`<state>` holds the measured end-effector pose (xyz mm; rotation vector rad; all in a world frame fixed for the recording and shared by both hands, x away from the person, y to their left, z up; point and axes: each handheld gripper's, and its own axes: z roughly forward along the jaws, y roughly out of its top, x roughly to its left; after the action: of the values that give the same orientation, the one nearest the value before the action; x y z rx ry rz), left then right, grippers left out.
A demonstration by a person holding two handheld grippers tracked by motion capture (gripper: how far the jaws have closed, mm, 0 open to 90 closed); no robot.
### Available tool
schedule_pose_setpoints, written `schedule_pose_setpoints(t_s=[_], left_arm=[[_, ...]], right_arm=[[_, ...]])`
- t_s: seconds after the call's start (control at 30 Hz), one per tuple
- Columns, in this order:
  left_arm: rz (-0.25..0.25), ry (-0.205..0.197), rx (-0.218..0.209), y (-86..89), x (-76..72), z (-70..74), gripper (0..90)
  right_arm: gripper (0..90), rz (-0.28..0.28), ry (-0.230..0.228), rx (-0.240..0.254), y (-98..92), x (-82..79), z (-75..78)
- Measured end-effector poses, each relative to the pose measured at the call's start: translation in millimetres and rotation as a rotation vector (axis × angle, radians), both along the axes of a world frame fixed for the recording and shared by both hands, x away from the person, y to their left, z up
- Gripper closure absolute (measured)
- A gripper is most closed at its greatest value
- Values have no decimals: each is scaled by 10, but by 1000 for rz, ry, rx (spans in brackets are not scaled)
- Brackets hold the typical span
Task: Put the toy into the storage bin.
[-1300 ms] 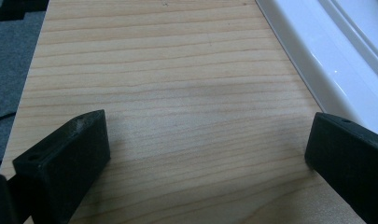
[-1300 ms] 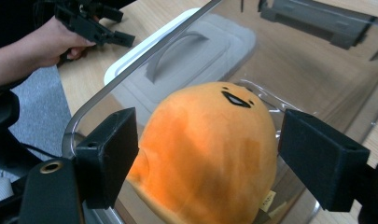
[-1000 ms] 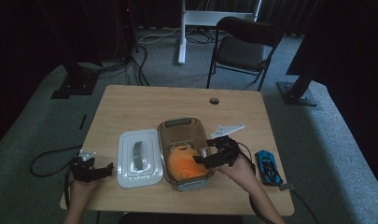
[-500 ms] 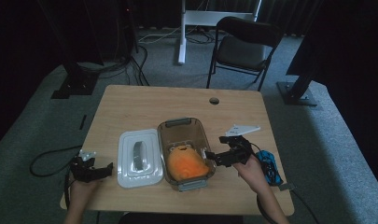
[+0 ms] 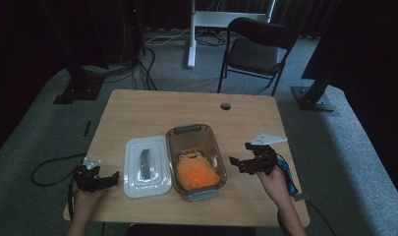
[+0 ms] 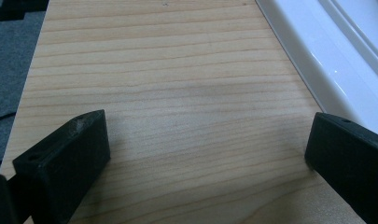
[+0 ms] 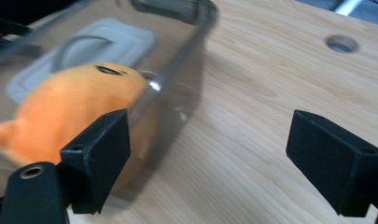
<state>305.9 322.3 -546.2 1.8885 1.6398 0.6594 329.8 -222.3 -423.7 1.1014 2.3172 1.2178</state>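
A clear plastic container (image 5: 217,158) stands mid-table with an orange plush toy (image 5: 196,173) lying in its near half. Its white lid (image 5: 146,166) lies flat just to its left. My right gripper (image 5: 245,164) hovers open just right of the container, jaws pointing at its side wall. In the right gripper view the toy (image 7: 70,107) shows through the container wall (image 7: 196,56), and the right gripper (image 7: 224,154) holds nothing. My left gripper (image 5: 96,179) rests open near the table's front left corner, left of the lid. The left gripper (image 6: 200,163) looks along bare wood with the lid's edge (image 6: 326,56) at right.
A blue object (image 5: 286,171) lies by the right hand near the table's right edge. A cable hole (image 5: 225,105) sits at the far middle of the table (image 5: 152,113), also seen as the hole (image 7: 341,43). A dark chair (image 5: 258,49) stands behind the table.
My right gripper has drawn back to the right, from over the orange toy inside the container to outside its right wall. The toy stays in the container. The left gripper has not moved.
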Motion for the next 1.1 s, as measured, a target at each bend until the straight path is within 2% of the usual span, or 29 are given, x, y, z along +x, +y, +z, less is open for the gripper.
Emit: schedule_pose_setpoints(t_s=[0.07, 0.17, 0.2, 0.27, 0.33, 0.57, 0.9, 0.97, 1.1], left_arm=[[0, 0, 0, 0, 0, 0, 3], [0, 0, 0, 0, 0, 0, 3], [0, 0, 0, 0, 0, 0, 3], [-1, 0, 0, 0, 0, 0, 3], [-1, 0, 0, 1, 0, 0, 3], [0, 0, 0, 0, 0, 0, 3], [0, 1, 0, 0, 0, 1, 3], [-1, 1, 0, 0, 0, 1, 3], [0, 0, -1, -1, 0, 0, 3]], right_arm=[[129, -40, 2, 1, -36, -11, -30], [103, -111, 22, -34, -64, -20, -75], [103, -129, 29, -22, -90, -16, -92], [102, -136, 58, 19, -150, -6, -126], [103, -158, 57, 12, -185, -12, -152], [102, -183, 76, 1, -261, -32, -243], [103, -255, 56, 7, -449, -80, -290], [103, -254, 60, 8, -469, -81, -296], [103, -290, 64, -2, -551, -98, -344]])
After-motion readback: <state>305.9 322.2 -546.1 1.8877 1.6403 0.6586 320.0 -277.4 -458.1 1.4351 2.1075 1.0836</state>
